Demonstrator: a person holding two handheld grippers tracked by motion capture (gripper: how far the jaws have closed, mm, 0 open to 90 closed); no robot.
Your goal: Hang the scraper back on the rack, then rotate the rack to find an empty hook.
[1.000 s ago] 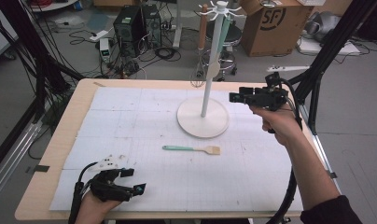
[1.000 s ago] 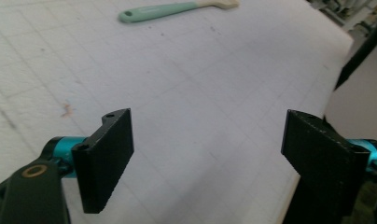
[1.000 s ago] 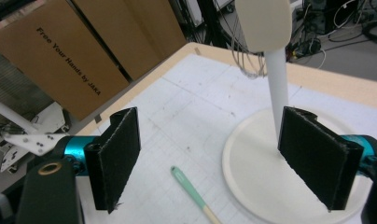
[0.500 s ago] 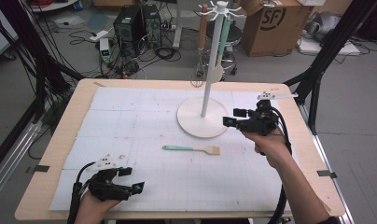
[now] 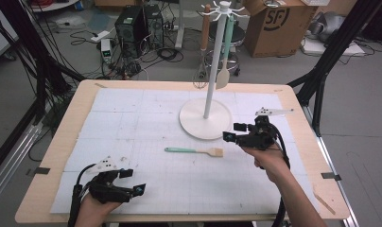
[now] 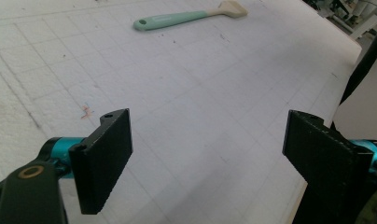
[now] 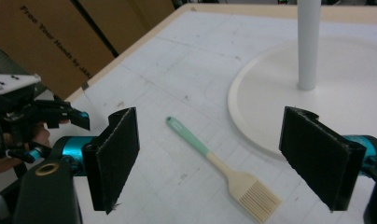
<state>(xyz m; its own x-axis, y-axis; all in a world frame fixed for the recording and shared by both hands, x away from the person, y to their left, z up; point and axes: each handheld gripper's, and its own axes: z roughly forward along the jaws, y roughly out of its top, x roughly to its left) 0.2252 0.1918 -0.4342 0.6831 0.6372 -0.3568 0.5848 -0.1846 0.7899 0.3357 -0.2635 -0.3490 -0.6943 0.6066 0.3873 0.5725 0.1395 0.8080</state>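
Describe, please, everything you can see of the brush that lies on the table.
The brush lies flat on the white gridded mat, in front of the white stand's round base and apart from it. It has a mint-green handle, with a slot near its end, that passes into a pale cream neck and a flat, wide head with fine straight bristles; it looks like silicone or plastic. In the high view the bristles point right. Nothing touches it: the open right gripper points at it from above, and the left gripper is far off.

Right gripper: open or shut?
Open. In its own view the right gripper has its jaws wide apart, empty, with the brush lying flat on the mat between them.
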